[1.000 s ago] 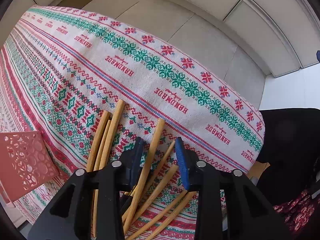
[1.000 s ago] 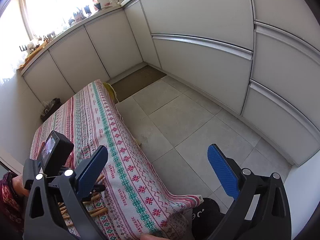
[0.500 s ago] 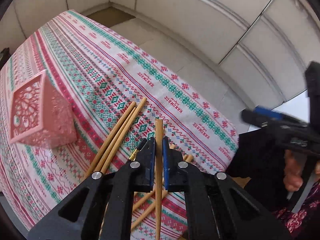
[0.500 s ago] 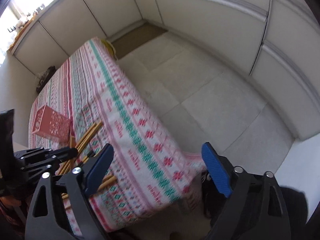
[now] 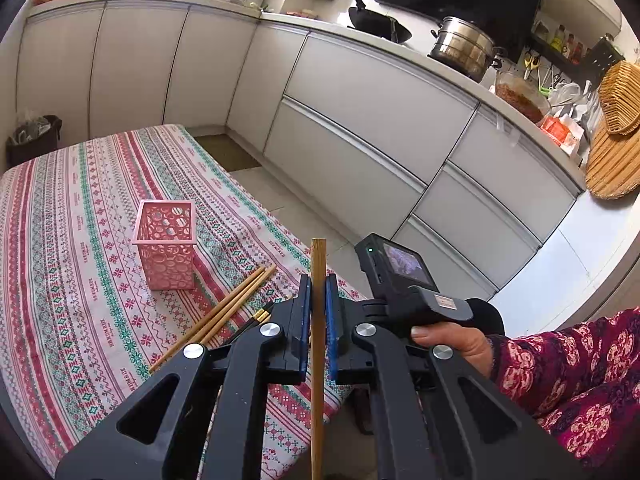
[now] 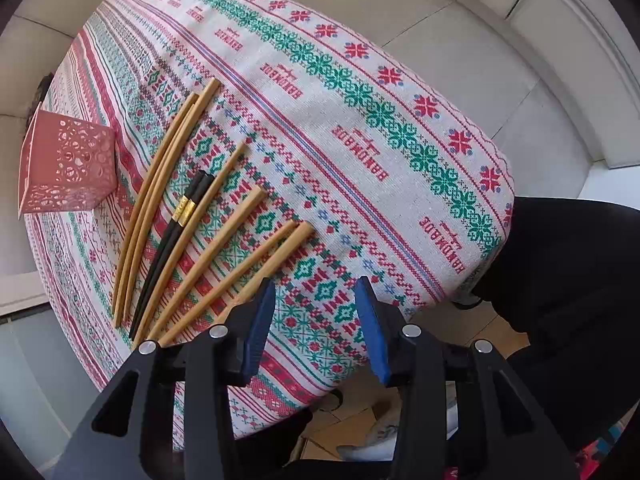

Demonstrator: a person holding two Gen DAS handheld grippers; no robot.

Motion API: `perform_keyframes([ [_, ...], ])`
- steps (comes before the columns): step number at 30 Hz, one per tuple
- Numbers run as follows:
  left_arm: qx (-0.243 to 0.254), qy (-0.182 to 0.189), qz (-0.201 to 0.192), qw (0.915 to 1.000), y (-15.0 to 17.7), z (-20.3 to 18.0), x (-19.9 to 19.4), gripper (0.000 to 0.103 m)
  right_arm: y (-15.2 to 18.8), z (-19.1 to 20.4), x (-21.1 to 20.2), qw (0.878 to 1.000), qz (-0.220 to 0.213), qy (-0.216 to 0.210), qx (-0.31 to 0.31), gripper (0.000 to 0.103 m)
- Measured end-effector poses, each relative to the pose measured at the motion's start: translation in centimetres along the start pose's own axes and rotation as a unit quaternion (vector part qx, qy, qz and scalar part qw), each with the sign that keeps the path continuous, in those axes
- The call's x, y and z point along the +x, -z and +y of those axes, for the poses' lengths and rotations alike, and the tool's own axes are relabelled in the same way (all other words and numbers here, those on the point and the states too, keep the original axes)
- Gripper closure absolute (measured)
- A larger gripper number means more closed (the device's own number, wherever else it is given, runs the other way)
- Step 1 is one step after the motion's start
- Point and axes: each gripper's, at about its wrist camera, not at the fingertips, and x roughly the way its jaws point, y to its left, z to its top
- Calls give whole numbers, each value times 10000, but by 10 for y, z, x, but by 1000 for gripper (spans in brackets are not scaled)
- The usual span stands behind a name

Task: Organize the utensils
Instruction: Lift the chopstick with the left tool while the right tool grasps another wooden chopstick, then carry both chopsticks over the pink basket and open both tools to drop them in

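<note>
White kitchen cupboards point(image 5: 360, 128) run behind a tabletop point(image 5: 60, 264) covered in a red and green patterned cloth. Seen from the left wrist, the left gripper point(image 5: 318, 320) has its jaws pinching one wooden chopstick point(image 5: 318, 264), which stands upright between the blue pads, raised above the cloth. A pink perforated basket point(image 5: 166, 250) stands upright on the tabletop, with more loose chopsticks point(image 5: 224, 312) lying near its base. To the right, a hand point(image 5: 460, 340) holds the other gripper's handle, and pots sit on the counter behind.

From the right wrist, the right gripper point(image 6: 316, 320) hangs over the cloth's near edge with its jaws spread and nothing between them. Several wooden chopsticks point(image 6: 224, 240) and a black pair point(image 6: 176, 232) with gold bands lie fanned on the cloth point(image 6: 360, 128), just left of the jaws. The pink basket point(image 6: 68, 168) stands beyond them at the far left, apart from the sticks.
</note>
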Motion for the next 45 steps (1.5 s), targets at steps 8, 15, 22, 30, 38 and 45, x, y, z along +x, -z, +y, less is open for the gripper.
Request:
perform_keyframes([
  [8,81,187,-524,9984,-3,0,-36,97,-1,21,13,9993,31,316,200,62],
  [15,23,228,-720,9971,-3,5,-44,97,-1,30,19,9994,105,298,157,76],
  [22,-41,163,-741,9971,-3,7,-43,97,-6,22,22,9988,342,314,131,90],
  [30,-136,33,-812,9966,-2,8,-44,97,-1,37,14,9998,-144,-42,-118,95],
  [38,-459,-319,-1015,9933,-2,16,-44,97,9,31,-32,9851,-1179,-1064,-664,95],
  [45,-664,-783,-1412,9846,-13,9,-52,97,18,25,-99,9464,-2457,-1544,-1416,95],
])
